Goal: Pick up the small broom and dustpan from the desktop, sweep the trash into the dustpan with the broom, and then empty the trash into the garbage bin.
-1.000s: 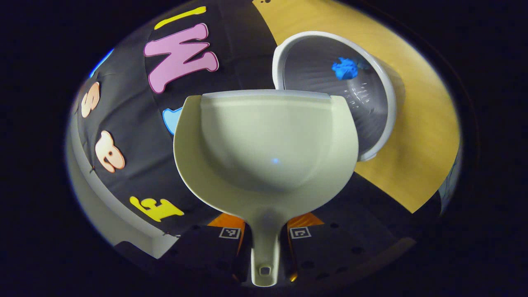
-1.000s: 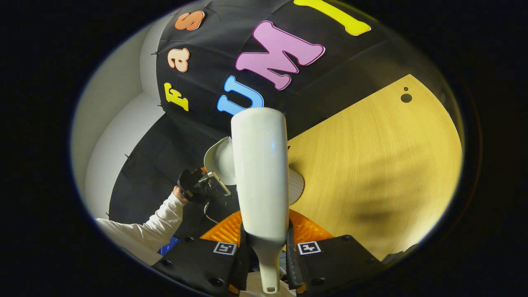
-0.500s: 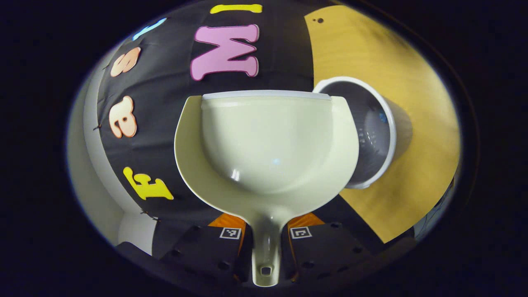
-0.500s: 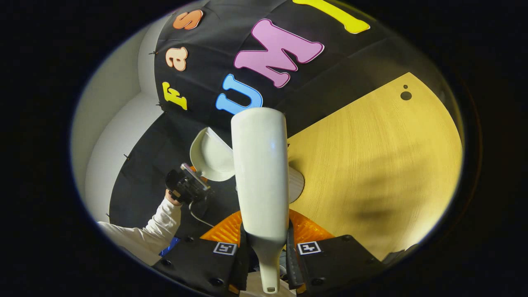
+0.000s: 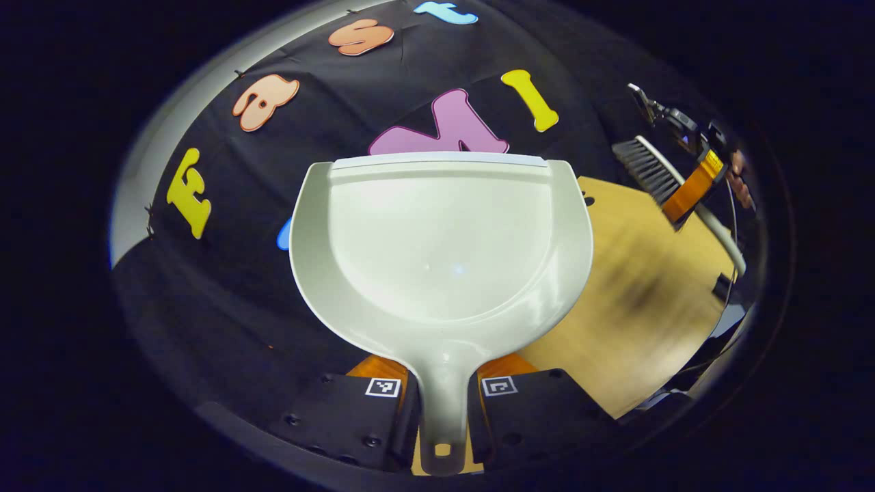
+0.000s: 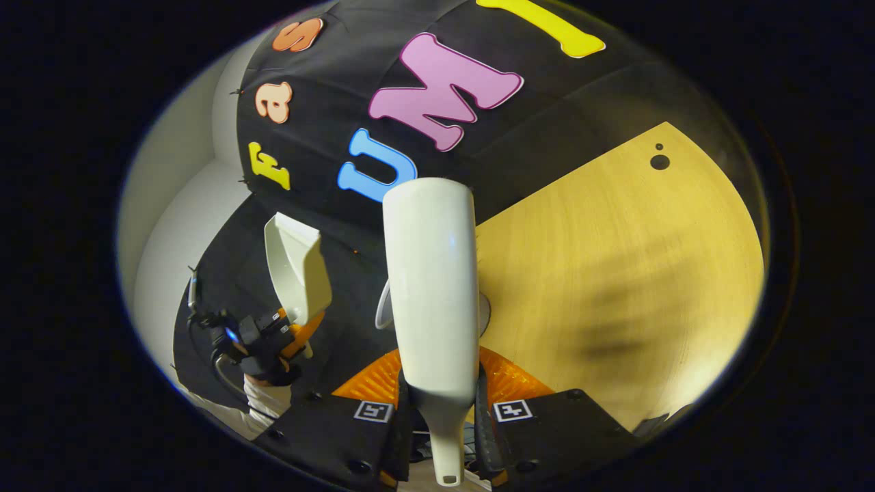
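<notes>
In the left gripper view, the left gripper [image 5: 441,410] at the bottom centre clamped the handle of a pale dustpan [image 5: 441,239], both fingers pressing on it. The pan's long axis ran straight up the frame, handle low, open lip at the top, pointing at the booth wall. Its scoop looked bare, so the trash seemed already emptied; the garbage bin [image 6: 383,314] was a white rim peeking out left of the broom in the right gripper view. At the upper right of the left gripper view, the broom's dark bristles hung above the wooden desktop [image 5: 642,301].

In the right gripper view, the right gripper [image 6: 441,424] at the bottom centre gripped the broom [image 6: 431,287] by its neck, its long axis vertical in frame, head away from the camera. At lower left, the dustpan stood nearly upright. What probably remained was setting both tools down.
</notes>
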Demonstrator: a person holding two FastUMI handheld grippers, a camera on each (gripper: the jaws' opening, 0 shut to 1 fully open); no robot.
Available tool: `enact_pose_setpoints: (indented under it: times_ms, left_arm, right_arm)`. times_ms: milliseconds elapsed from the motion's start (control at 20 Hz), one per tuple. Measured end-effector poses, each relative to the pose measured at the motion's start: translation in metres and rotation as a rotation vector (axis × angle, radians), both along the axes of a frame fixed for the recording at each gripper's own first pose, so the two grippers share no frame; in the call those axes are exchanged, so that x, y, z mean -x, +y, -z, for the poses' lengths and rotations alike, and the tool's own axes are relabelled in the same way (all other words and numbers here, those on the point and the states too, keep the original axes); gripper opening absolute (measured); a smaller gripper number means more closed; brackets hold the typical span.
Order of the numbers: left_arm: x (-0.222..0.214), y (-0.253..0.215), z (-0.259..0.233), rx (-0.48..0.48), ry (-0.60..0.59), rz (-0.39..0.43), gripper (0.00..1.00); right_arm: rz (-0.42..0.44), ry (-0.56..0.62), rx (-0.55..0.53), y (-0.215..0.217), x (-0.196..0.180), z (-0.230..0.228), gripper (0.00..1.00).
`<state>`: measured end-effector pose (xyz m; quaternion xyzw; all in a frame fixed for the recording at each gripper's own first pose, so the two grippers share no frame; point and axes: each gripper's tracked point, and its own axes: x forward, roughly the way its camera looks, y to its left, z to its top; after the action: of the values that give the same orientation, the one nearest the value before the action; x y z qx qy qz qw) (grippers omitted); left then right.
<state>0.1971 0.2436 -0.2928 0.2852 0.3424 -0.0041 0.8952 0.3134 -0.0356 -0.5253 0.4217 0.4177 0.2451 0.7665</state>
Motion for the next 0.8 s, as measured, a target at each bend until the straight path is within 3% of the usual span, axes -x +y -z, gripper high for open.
enact_pose_setpoints:
  times_ms: [250, 300, 450, 600, 650, 750, 800]
  left_arm:
    - [0.016, -0.086, 0.080, 0.431, 0.195, -0.080, 0.24]
    - [0.019, -0.093, 0.101, 0.478, 0.243, -0.109, 0.27]
    - [0.031, -0.106, 0.168, 0.478, 0.396, -0.220, 0.27]
    - [0.053, -0.112, 0.237, 0.493, 0.558, -0.305, 0.27]
    - [0.059, -0.116, 0.252, 0.519, 0.616, -0.336, 0.25]
    - [0.068, -0.111, 0.262, 0.557, 0.711, -0.406, 0.25]
    - [0.065, -0.108, 0.260, 0.555, 0.734, -0.427, 0.28]
  right_arm:
    - [0.043, 0.137, 0.219, -0.011, -0.006, 0.060, 0.39]
    - [0.043, 0.170, 0.279, -0.013, -0.001, 0.077, 0.39]
    - [0.010, 0.266, 0.451, -0.009, 0.021, 0.121, 0.39]
    - [-0.035, 0.361, 0.535, 0.005, 0.047, 0.161, 0.44]
    - [-0.056, 0.385, 0.556, 0.009, 0.053, 0.173, 0.40]
    - [-0.086, 0.426, 0.591, 0.013, 0.063, 0.192, 0.43]
    - [-0.100, 0.444, 0.606, 0.016, 0.069, 0.201, 0.40]
